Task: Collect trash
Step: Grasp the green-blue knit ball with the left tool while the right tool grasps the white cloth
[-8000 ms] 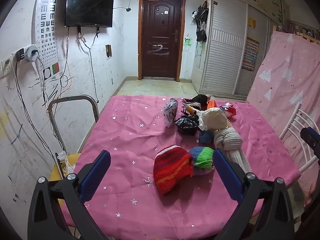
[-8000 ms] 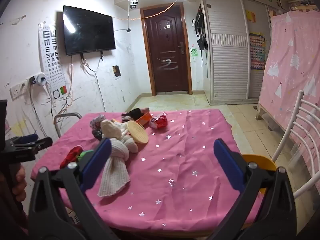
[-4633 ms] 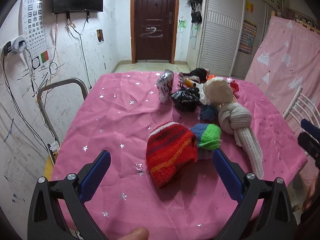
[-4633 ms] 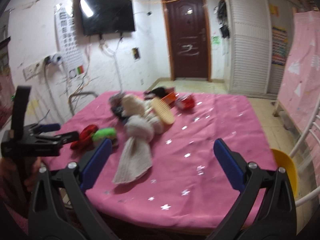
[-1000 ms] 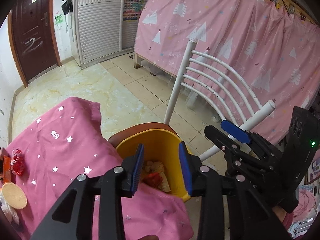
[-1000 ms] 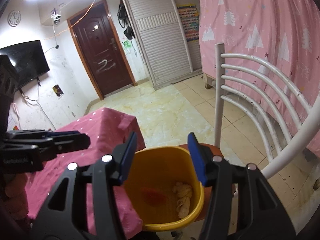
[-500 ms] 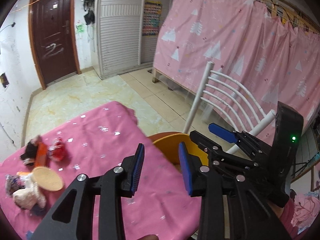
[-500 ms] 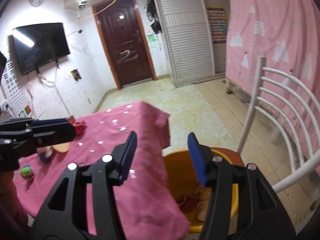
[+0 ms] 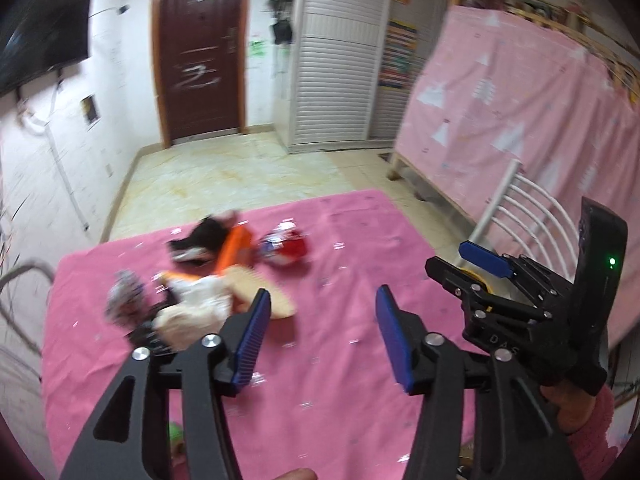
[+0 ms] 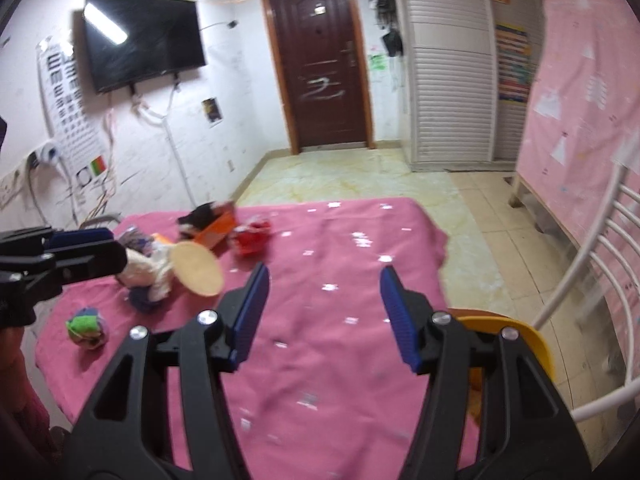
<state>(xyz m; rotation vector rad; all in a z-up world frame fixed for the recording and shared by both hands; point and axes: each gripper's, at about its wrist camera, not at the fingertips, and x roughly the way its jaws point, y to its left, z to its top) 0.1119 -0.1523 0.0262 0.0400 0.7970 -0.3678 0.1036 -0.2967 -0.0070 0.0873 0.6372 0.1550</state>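
Note:
On the pink star-print tablecloth point(image 9: 340, 264) lies a loose heap: a red wrapper point(image 9: 290, 246), an orange box point(image 9: 238, 246), a tan round disc point(image 9: 276, 300), white cloth point(image 9: 196, 308) and a patterned bag point(image 9: 124, 296). My left gripper point(image 9: 325, 336) hovers over the cloth's near part, its jaws opening with nothing between them. My right gripper point(image 10: 325, 316) hangs over the table's right half, jaws also opening and empty. Under its right finger shows the yellow bin point(image 10: 520, 338). The right wrist view also shows the red wrapper point(image 10: 254, 238), disc point(image 10: 196, 266) and a green ball point(image 10: 86, 326).
A white slatted chair point(image 10: 600, 264) stands to the right of the table, behind the bin. A pink curtain point(image 9: 520, 128) hangs beyond it. A metal chair frame point(image 9: 16, 280) is at the table's left edge. Tiled floor point(image 10: 360, 176) runs to the brown door.
Both views swung left from the yellow bin back over the table. Both pairs of jaws widened. The red hat and beige scarf seen earlier on the table are gone from it.

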